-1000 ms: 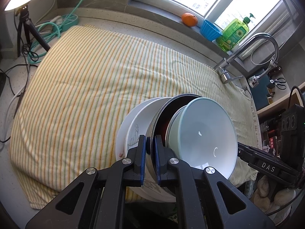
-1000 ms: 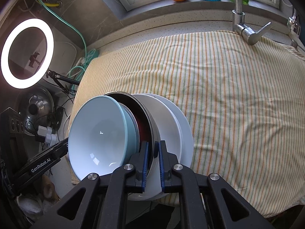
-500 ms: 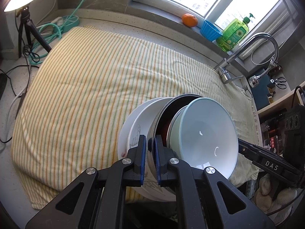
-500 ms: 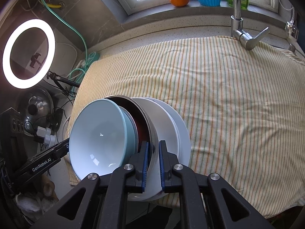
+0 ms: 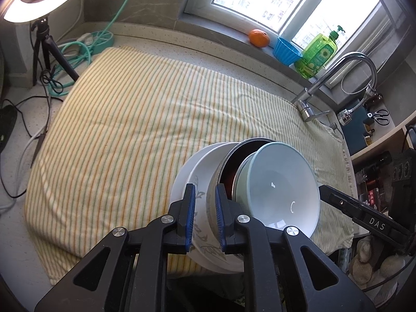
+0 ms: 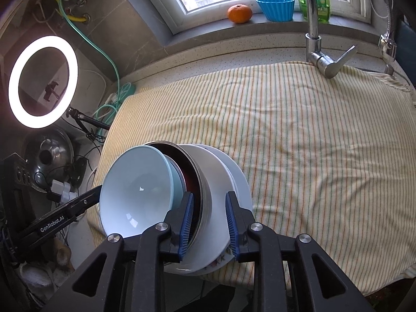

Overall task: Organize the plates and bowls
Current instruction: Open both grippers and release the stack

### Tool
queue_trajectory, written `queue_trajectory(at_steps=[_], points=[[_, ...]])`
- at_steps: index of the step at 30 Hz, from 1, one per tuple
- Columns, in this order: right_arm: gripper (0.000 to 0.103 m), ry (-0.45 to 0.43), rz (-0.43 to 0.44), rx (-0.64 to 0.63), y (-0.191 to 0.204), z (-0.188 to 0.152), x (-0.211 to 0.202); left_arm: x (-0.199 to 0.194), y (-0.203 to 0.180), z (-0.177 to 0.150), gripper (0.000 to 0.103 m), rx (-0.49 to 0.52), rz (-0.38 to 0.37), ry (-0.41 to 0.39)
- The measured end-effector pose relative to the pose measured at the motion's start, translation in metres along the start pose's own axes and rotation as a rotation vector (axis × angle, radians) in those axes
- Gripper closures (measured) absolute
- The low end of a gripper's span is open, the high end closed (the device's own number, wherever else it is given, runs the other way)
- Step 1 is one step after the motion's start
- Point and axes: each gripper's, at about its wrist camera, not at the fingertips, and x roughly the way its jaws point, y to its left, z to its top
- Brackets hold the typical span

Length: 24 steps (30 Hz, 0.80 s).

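A nested stack of dishes rests tilted at the near edge of the striped towel (image 5: 145,130). A light blue bowl (image 5: 283,187) sits in a dark steel-rimmed bowl (image 5: 228,161), inside a white bowl with a leaf pattern (image 5: 200,195), on a white plate (image 6: 241,182). My left gripper (image 5: 204,215) has its jaws parted around the white bowl's rim. My right gripper (image 6: 209,223) has its jaws wider apart around the rims on the other side; the blue bowl (image 6: 135,189) and steel bowl (image 6: 192,166) show there too.
A faucet (image 5: 338,78) stands at the towel's far right corner. An orange (image 5: 258,38), a blue cup (image 5: 286,51) and a green soap bottle (image 5: 318,54) line the windowsill. A ring light (image 6: 43,82), cables and a pot lid (image 6: 48,156) lie to the left.
Both grippers have opened; they were clamped tight on the stack's rims and now their jaws stand apart, the right wider. The stack has settled lower onto the towel's edge.
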Motion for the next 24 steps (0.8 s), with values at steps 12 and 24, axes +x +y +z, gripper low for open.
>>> queue_trajectory(at_steps=[12, 24], points=[[0.061, -0.120, -0.104, -0.050, 0.006, -0.008, -0.030, -0.026, 0.007, -0.003, 0.084, 0.006, 0.033, -0.068], [0.050, -0.204, -0.168, -0.139, 0.031, -0.019, -0.058, -0.055, -0.013, -0.012, 0.043, 0.107, 0.067, -0.162]])
